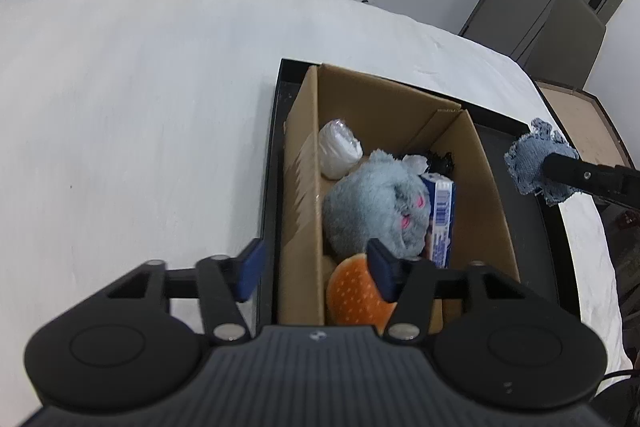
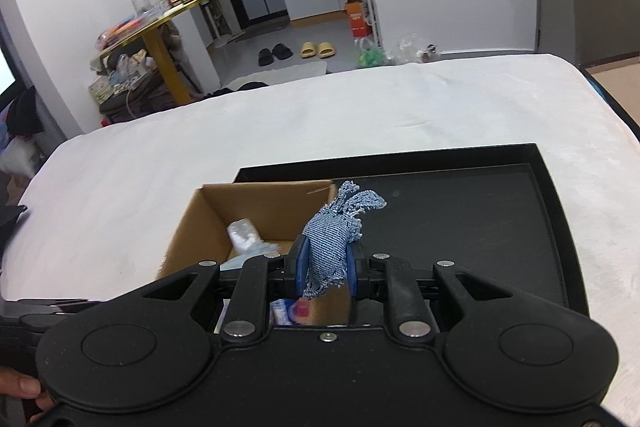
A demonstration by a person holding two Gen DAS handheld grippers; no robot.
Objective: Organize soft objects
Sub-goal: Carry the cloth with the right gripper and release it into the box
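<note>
Denim scrap (image 2: 330, 247) is clamped in right tongs (image 2: 325, 273), above black tray (image 2: 480, 219). Left tongs (image 1: 316, 269) are held apart over cardboard box (image 1: 384, 107), in which grey plush (image 1: 372, 203), burger toy (image 1: 356, 291) and white bag (image 1: 338, 149) are kept.

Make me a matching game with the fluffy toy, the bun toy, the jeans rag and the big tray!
Things:
1. grey plush toy
2. orange bun toy
3. denim scrap
4. black tray

Places:
A. under the cardboard box
B. pinched in the right gripper
C. in the box's near corner, by the open left gripper
D. in the middle of the box

Pairs: 1-D, 2-C, 3-B, 4-A
</note>
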